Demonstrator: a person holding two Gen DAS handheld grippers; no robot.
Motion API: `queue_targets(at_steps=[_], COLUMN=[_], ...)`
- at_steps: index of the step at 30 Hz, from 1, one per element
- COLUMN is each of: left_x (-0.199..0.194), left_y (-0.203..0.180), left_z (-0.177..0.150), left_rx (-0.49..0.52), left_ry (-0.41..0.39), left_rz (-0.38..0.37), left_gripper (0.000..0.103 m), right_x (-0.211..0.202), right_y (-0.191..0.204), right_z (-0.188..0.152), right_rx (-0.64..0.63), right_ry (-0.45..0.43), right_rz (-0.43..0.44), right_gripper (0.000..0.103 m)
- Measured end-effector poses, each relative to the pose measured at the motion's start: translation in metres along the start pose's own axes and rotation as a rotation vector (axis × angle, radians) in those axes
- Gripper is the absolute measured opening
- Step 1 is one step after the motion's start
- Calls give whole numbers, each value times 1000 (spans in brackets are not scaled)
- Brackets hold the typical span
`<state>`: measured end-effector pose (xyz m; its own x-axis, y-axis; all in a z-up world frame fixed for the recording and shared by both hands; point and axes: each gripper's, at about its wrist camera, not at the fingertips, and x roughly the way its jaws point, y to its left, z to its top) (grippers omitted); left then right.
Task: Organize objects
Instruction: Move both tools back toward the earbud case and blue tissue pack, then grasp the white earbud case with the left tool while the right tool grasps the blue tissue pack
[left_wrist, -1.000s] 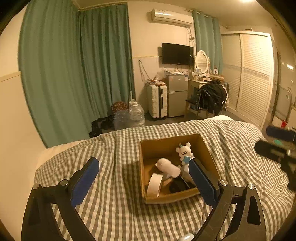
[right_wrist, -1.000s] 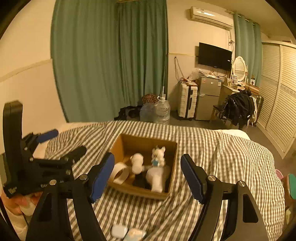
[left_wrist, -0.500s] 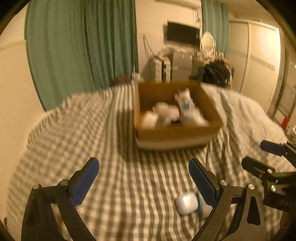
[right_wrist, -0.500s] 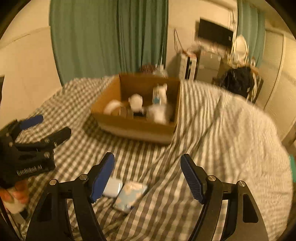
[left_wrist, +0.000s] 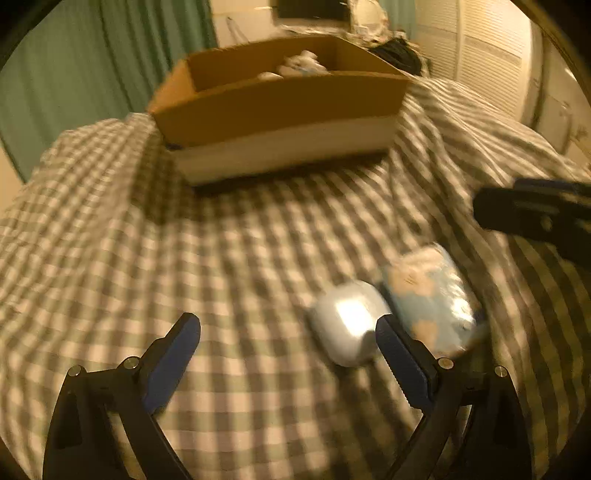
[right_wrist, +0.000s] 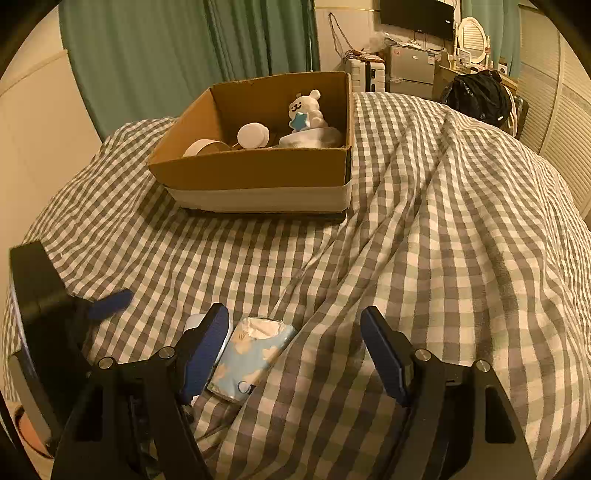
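Note:
A cardboard box (right_wrist: 258, 173) sits on the checked bedspread (right_wrist: 443, 221); it also shows in the left wrist view (left_wrist: 280, 99). It holds a white bear toy (right_wrist: 308, 110), a tape roll (right_wrist: 205, 147) and a white round thing (right_wrist: 253, 136). A white earbud case (left_wrist: 347, 321) and a light blue tissue pack (left_wrist: 432, 295) lie side by side on the bed in front of the box. My left gripper (left_wrist: 288, 354) is open and empty, low over the bed beside the case. My right gripper (right_wrist: 295, 347) is open and empty over the tissue pack (right_wrist: 255, 354).
Green curtains (right_wrist: 184, 55) hang behind the bed. A suitcase, small fridge (right_wrist: 410, 70) and a chair with a black bag (right_wrist: 476, 96) stand at the far wall. White closet doors (right_wrist: 554, 92) are at the right.
Both grippers have dropped and tilted down towards the bed, closing in on the earbud case and tissue pack. The box now sits further up in both views.

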<state>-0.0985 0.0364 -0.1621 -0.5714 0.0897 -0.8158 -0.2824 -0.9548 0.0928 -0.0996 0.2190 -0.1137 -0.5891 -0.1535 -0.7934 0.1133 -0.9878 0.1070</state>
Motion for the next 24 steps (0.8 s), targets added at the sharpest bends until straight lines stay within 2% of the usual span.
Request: queue_targets(at_steps=[2,6,8,10,11,15,18,24], left_x=[2,14,21,26,26,14,3,-25], left_y=[-8,-15,-14,-12,-11,-12,-9,31], left_z=[-2,1,5,7,7,2,-2,7], left_rx=[35,66,46,29,32,58,74,-38], left_ry=[3,12,25,41,42,36,25,-54], left_rz=[-15,-43,-97,-133,-126,-110,-64,6], left_gripper=[98,88,79,59,53,53,53,53], right_x=[2,2,2,2,2,1,0,4], right_y=[0,-3,-4,-4,-3,-2,-2,9], right_z=[0,0,0,0,0,-1,-1,2], right_rx=[4,27,33,36,37,35,36,7], right_ry=[0,0,-1,-3,-2,-4,-8,-16], right_rz=[2,12,12,10,8,-3,-11,18], right_gripper=[74,74,74,74,74,74,74,74])
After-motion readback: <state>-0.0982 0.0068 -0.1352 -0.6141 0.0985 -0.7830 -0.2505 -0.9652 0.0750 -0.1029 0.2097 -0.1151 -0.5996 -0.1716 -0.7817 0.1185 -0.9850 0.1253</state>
